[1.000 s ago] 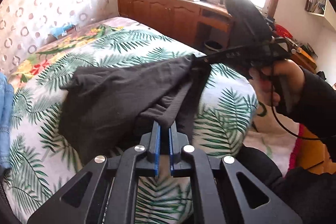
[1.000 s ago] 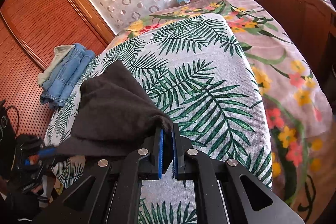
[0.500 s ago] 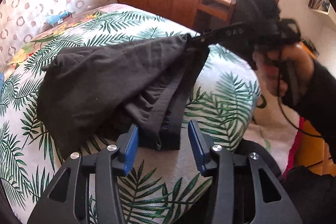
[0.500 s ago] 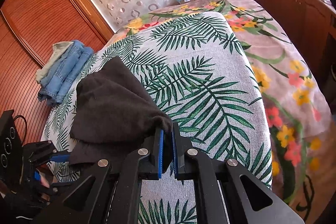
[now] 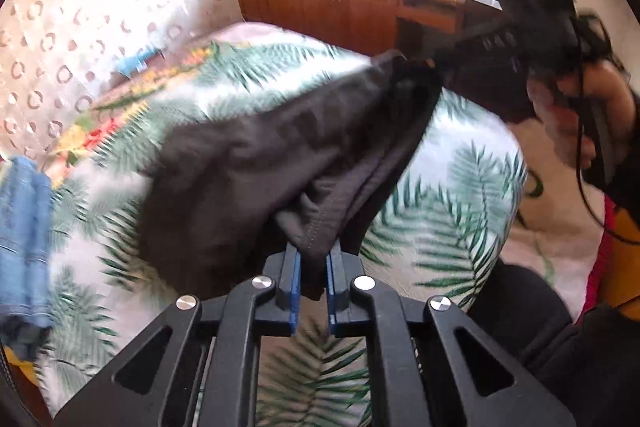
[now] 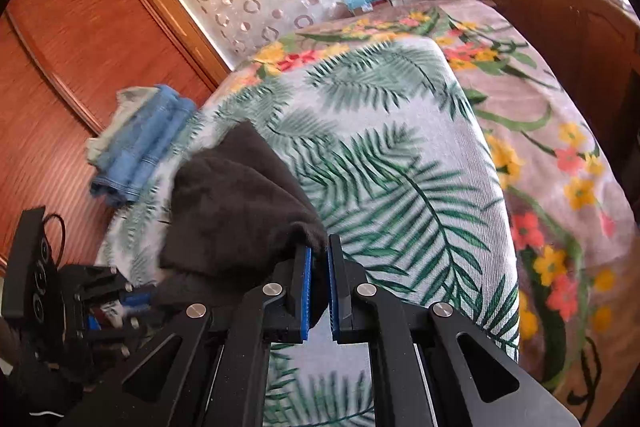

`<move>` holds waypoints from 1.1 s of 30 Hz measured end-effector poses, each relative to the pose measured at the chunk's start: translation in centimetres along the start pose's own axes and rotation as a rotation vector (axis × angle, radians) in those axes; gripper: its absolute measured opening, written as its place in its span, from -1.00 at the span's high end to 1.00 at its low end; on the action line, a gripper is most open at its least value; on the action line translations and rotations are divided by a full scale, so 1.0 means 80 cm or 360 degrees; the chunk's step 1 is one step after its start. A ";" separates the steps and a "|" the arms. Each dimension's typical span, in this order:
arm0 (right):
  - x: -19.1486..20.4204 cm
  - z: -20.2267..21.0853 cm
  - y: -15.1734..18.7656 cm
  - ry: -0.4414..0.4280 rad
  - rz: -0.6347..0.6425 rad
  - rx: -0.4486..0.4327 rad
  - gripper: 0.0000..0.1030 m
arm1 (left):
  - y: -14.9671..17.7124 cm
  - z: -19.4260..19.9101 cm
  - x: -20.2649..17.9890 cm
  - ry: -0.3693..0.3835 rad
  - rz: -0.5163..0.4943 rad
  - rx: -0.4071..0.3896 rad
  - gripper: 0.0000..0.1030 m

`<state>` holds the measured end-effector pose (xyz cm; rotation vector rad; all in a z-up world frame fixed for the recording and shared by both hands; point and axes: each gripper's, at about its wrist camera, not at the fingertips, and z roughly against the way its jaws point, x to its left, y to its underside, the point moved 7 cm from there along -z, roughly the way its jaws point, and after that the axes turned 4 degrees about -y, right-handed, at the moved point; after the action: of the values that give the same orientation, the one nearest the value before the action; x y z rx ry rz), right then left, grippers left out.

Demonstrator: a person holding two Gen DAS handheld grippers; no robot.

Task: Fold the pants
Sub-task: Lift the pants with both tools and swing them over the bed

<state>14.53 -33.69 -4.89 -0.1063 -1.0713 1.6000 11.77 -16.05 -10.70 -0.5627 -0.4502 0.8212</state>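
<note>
The black pants (image 5: 260, 155) hang stretched between my two grippers above the palm-leaf bed cover (image 5: 460, 187). My left gripper (image 5: 313, 255) has its jaws closing, and the blue pads pinch a bunched hem of the fabric. At the upper right, a hand (image 5: 592, 115) holds my right gripper (image 5: 418, 65), which grips the far corner. In the right wrist view, my right gripper (image 6: 318, 259) is shut on an edge of the pants (image 6: 232, 203). The left gripper (image 6: 120, 299) shows low at the left, blurred.
Folded blue jeans (image 6: 140, 143) lie at the bed's left edge, also in the left wrist view (image 5: 24, 211). A wooden wardrobe (image 6: 80, 47) stands behind them. A wooden cabinet (image 5: 340, 7) with clutter runs under the window. A floral blanket (image 6: 560, 167) covers the bed's right side.
My left gripper let go of the fabric, opened wide over the waistband, then closed on a fresh bunch and lifted it. The right gripper kept its hold.
</note>
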 end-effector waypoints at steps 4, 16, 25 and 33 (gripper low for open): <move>0.042 0.048 -0.023 -0.0065 0.0076 -0.0068 0.87 | -0.043 0.081 0.034 -0.0038 0.0021 -0.0155 0.80; 0.147 0.164 -0.075 -0.0181 0.0243 -0.0208 0.87 | -0.115 0.213 0.088 -0.0131 -0.0043 -0.0339 0.81; 0.132 0.083 -0.138 -0.0174 0.0155 -0.0144 0.87 | -0.148 0.141 0.165 -0.0252 0.0058 -0.0289 0.81; 0.156 0.091 -0.221 -0.0289 0.0200 -0.0348 0.87 | -0.197 0.173 0.212 -0.0358 0.0079 -0.0446 0.81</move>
<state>18.95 -28.80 16.98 -0.1805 -1.4037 1.6229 22.74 -7.50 12.38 -0.7458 -0.7680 0.8793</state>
